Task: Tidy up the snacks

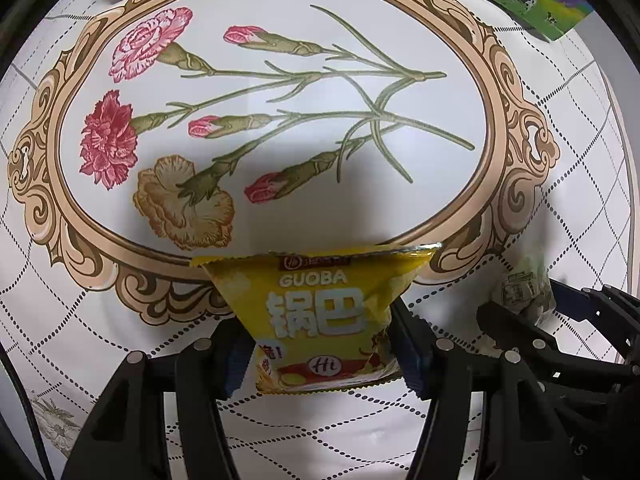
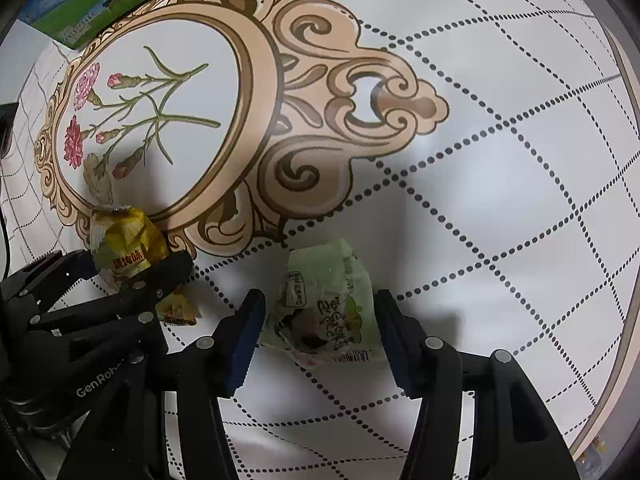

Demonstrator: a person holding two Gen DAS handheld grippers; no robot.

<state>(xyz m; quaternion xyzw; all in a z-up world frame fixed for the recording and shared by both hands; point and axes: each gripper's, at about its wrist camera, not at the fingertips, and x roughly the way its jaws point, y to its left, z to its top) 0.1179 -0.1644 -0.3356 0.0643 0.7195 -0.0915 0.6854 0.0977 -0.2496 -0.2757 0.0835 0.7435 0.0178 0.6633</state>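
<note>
A yellow snack packet (image 1: 326,320) marked GUOBA is pinched between the left tongs (image 1: 320,344), both blue pads pressed into its sides so that the crinkled foil narrows at the grip and flares toward its serrated far seal; it appears to be lifted off the desk (image 1: 60,300), probably for carrying to a sorting place. A pale green snack packet (image 2: 326,308) is bracketed by the right tongs (image 2: 320,336), whose pads stand close at either side; whether they are touching it cannot be told. This packet is soft, wrinkled film with printed characters and a barcode edge. The desk is covered in smooth white cloth with dotted diamond lines and an ornate tan frame of carnations. A green carton (image 2: 100,12) is seen at the far left edge.
</note>
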